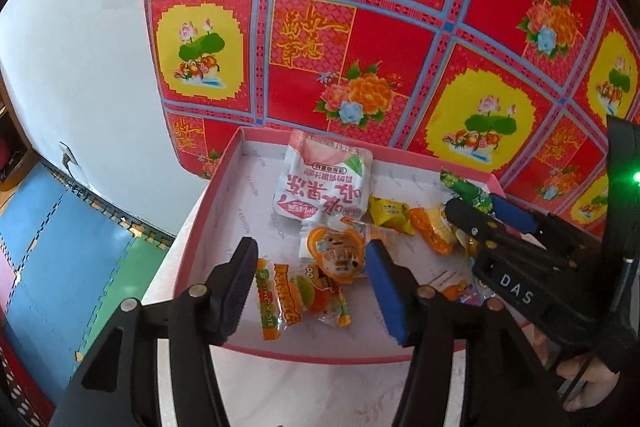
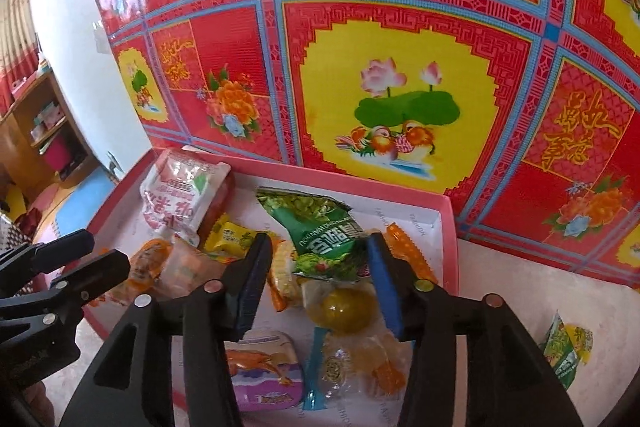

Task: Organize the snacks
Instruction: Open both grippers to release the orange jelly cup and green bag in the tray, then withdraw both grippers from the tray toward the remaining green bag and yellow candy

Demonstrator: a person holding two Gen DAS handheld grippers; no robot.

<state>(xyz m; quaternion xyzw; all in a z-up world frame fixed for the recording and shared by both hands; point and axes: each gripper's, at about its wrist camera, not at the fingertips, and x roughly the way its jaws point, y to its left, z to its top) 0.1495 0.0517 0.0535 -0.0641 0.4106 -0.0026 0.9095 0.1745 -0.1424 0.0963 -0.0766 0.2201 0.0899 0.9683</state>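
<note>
Left wrist view: purple-edged snack pack mostly hidden behind the blue-padded finger of the left gripper; print unreadable. Person's hand cut off at the lower right edge.

Right wrist view: purple-and-white tub with orange picture partly covered by a black finger. Green-and-yellow sachet on the pale tabletop, half behind the gripper body; text too small. Shelf contents blurred.
</note>
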